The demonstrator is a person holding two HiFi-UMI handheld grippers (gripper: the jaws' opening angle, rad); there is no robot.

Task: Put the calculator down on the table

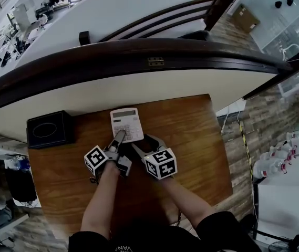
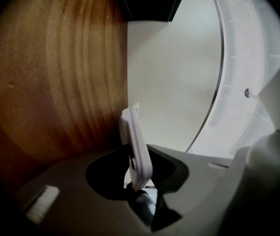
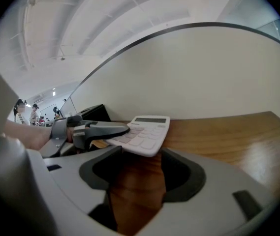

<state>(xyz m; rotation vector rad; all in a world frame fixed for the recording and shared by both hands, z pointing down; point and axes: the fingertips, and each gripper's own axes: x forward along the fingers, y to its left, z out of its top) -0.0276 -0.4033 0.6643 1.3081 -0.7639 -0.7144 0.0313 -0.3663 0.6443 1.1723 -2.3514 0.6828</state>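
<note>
Calculator [image 1: 126, 124] looks light, stiff, kinda slick; left gripper [image 1: 119, 139] fingers pinch its near edge over the worktop [image 1: 191, 140], right gripper [image 1: 148, 143] fingers spread, empty.

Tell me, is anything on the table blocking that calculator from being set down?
Nothing visible does. The wooden table under the calculator looks bare, and the black box sits apart, off to the left.

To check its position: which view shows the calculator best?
Head view: the calculator shows almost whole from above, left gripper shut on its near edge. The right gripper view shows it slanted; the left gripper view, only its thin edge.
</note>
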